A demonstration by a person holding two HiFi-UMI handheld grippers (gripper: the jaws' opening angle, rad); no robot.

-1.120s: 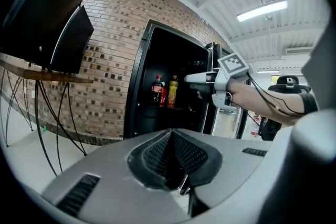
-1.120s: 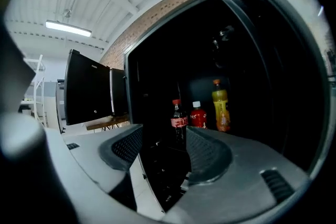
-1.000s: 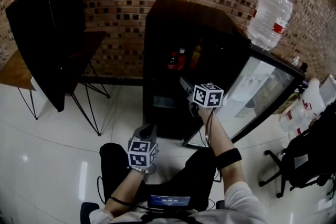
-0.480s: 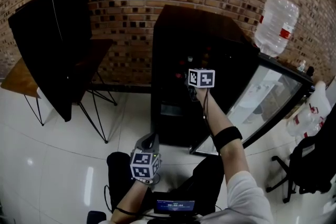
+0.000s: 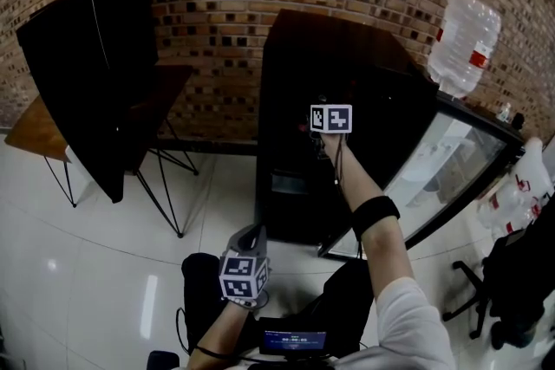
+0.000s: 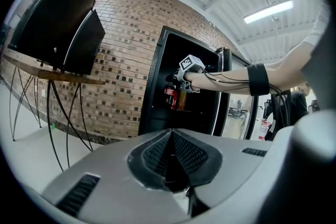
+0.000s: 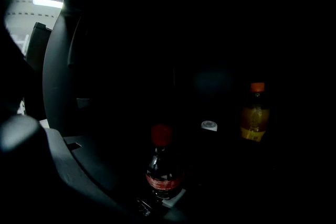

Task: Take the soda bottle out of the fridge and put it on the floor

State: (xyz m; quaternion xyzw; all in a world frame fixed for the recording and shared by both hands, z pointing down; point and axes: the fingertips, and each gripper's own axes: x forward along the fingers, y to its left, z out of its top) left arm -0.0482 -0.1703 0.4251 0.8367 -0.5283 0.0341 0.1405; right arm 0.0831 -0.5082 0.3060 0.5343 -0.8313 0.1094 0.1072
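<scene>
The soda bottle (image 7: 163,171), dark with a red cap and red label, stands on a shelf inside the black fridge (image 5: 347,43). It also shows small in the left gripper view, as the soda bottle (image 6: 170,96). My right gripper (image 5: 329,110) reaches into the fridge with its jaws on either side of the bottle and closing; I see no pad pressing on it, and the right-hand jaw is lost in the dark. My left gripper (image 5: 249,238) hangs low over the person's lap, shut and empty.
An orange drink bottle (image 7: 254,112) and a white-capped bottle (image 7: 208,125) stand deeper on the same shelf. The glass fridge door (image 5: 438,156) is swung open to the right. A water jug (image 5: 464,35), a black panel on a folding table (image 5: 87,65) and an office chair (image 5: 512,273) stand around.
My right gripper has gone forward from in front of the fridge into its shelf. The left gripper has stayed low near the lap.
</scene>
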